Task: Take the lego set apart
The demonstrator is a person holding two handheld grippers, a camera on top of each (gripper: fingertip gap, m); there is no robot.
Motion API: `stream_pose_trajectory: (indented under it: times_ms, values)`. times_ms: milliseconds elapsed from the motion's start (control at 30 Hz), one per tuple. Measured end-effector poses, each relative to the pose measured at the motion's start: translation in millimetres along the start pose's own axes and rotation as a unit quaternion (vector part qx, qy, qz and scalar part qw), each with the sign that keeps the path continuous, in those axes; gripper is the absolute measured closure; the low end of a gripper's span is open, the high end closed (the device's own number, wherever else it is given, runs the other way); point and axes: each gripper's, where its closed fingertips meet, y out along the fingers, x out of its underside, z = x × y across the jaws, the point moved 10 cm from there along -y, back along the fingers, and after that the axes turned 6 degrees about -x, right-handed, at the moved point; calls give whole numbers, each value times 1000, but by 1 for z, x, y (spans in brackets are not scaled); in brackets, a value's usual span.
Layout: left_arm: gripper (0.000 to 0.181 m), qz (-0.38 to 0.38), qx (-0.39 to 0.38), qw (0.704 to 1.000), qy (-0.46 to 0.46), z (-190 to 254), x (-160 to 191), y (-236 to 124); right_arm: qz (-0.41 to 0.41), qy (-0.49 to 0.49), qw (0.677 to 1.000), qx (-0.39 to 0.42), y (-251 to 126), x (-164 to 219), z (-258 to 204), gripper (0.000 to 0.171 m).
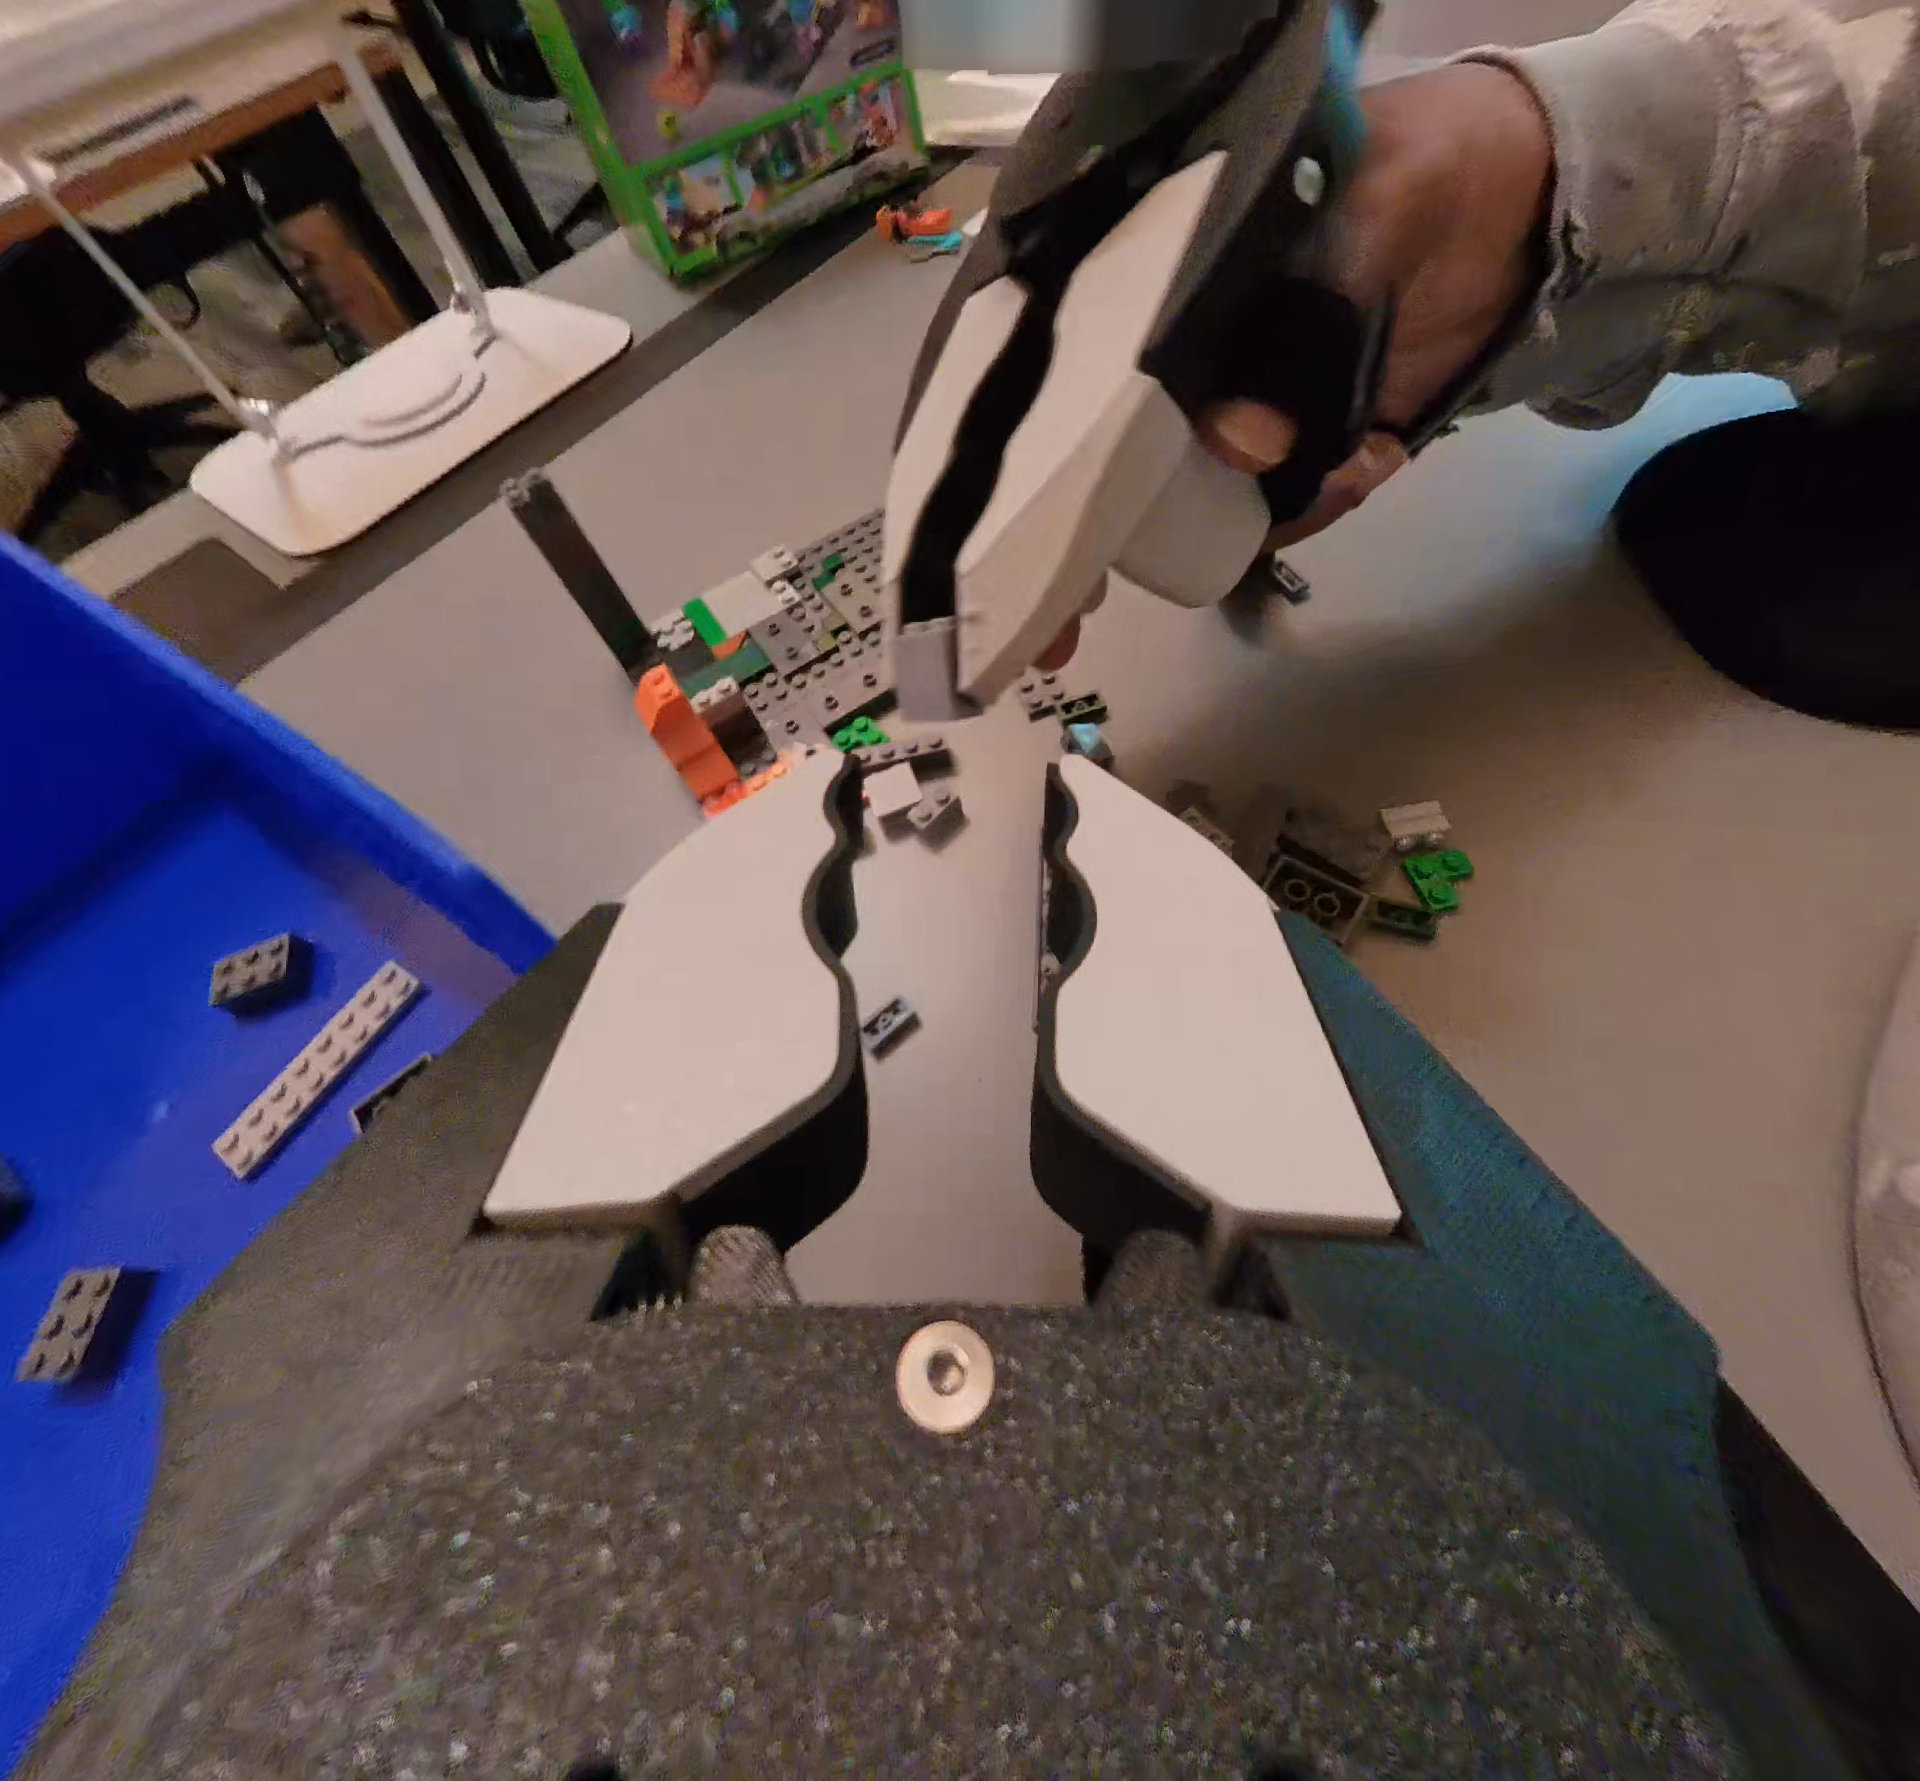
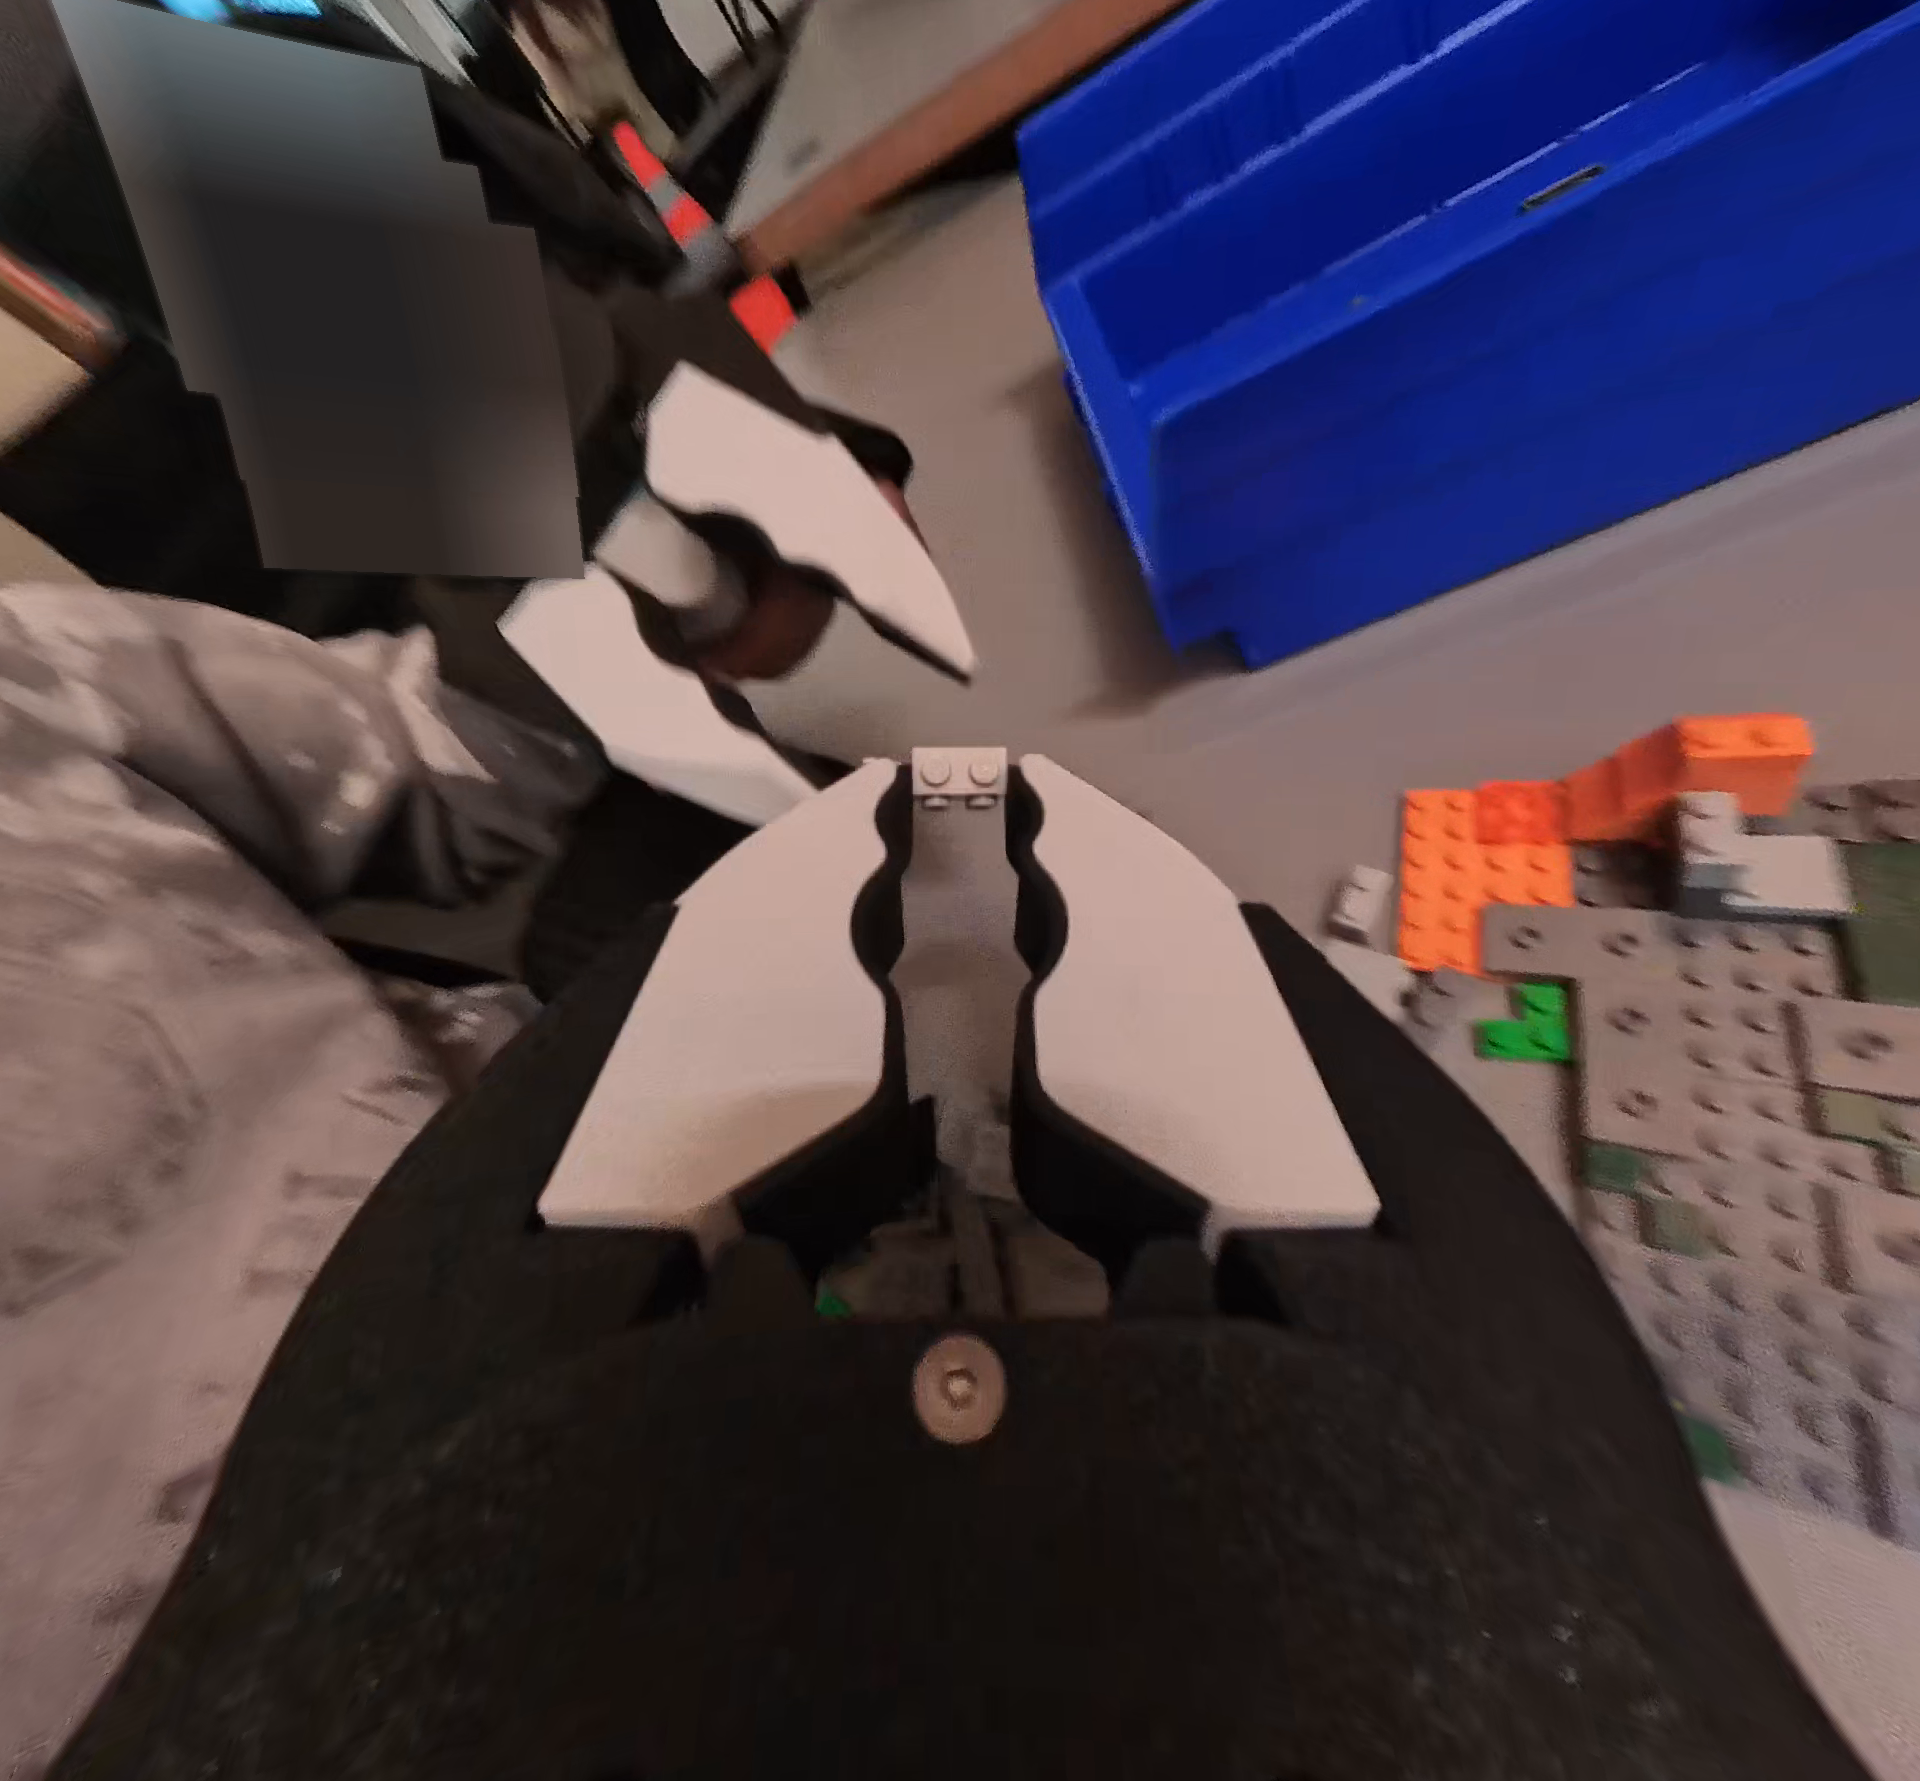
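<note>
The lego set is a grey studded base with orange, green and dark bricks and a tall black column, lying on the grey table. It shows at the right of the right wrist view. My left gripper is open and empty, low over the table just short of the set. My right gripper is shut on a small light grey brick, held above the set's near edge. The brick also shows in the left wrist view at the right gripper's tips.
A blue bin at my left holds a few grey plates. Loose grey, black and green pieces lie at the right. A white stand and the set's box stand behind. A small dark piece lies between my left fingers. The grippers are tip to tip, or close to it. Left tips and right tips are each some 10 cm from the small dark piece.
</note>
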Motion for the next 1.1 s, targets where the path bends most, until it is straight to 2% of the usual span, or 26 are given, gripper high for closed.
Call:
stream_pose_trajectory:
  times_ms: [67, 200, 267, 333, 400, 467, 567, 700, 833, 900, 1067, 1100]
  values:
    - [149, 16, -9, 1000, 21, 6, -2, 1, 19, 40, 998, -34, 5, -1, -1, 155]
    - [163, 47, -48, 996, 52, 9, -6, -3, 34, 83, 992, -84, 12, 0, -3, 155]
    - [171, 50, -53, 995, 61, 9, -7, -6, 43, 87, 991, -88, 8, -2, -1, 152]
    - [171, 43, -59, 996, 57, 3, -7, -8, 35, 68, 993, -91, 0, -2, 0, 147]
    - [171, 30, -85, 995, 44, -10, -4, -13, -17, 38, 994, -97, -7, 5, -2, 140]
    - [171, 7, -122, 992, 20, -29, 1, -18, -118, -36, 992, -40, -9, 22, -7, 138]
    - [171, -27, -171, 984, -30, -63, 9, -24, -236, -129, 962, 48, -4, 49, -16, 127]
    - [171, -95, -225, 967, -79, -103, 21, -19, -303, -179, 932, 90, 8, 66, -25, 110]
    - [171, -127, -229, 958, -118, -123, 26, -10, -345, -193, 912, 106, 21, 75, -30, 92]
    - [171, -140, -238, 955, -111, -127, 26, -6, -347, -197, 909, 115, 25, 76, -30, 96]
    - [171, -171, -221, 955, -96, -135, 28, 4, -348, -194, 910, 112, 25, 73, -29, 122]
    - [171, -173, -216, 956, -97, -136, 28, 5, -348, -194, 911, 110, 25, 73, -29, 122]
